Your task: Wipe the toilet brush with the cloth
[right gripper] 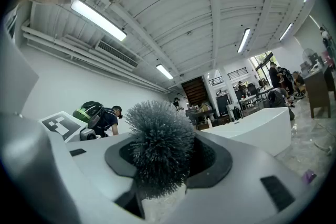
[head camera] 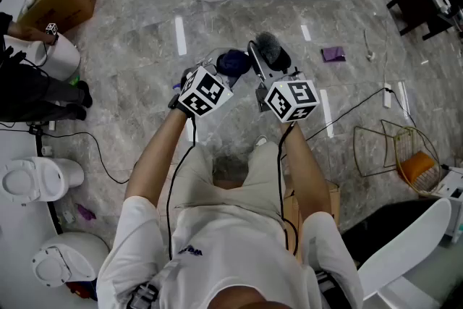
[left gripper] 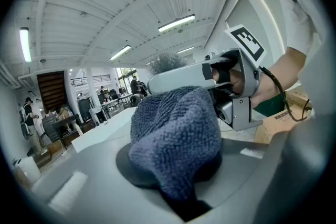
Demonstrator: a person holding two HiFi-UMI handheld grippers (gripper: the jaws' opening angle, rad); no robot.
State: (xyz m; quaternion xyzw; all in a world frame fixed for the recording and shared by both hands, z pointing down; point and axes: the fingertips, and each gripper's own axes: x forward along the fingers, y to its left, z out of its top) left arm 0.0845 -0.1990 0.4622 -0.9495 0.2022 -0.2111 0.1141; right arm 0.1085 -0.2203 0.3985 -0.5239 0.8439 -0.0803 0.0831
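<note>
**Cloth at Brush Handle, Both Grippers Loaded**

Left gripper view only: the fingers [left gripper: 73, 176] are clenched on the cloth [left gripper: 176, 134]. It bunches up to the white handle of the brush [left gripper: 176, 77]; contact cannot be confirmed. Right gripper view only: the fingers [right gripper: 252, 165] grasp the brush below its grey bristle head. Head view only: the left gripper [head camera: 221, 74] and right gripper [head camera: 266, 76] are side by side above the floor [head camera: 145, 47]. Farther right, a wire basket [head camera: 383, 148] holds an orange item [head camera: 418, 166].

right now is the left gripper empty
No, the left gripper is shut on the blue cloth, which bunches up between its jaws.
</note>
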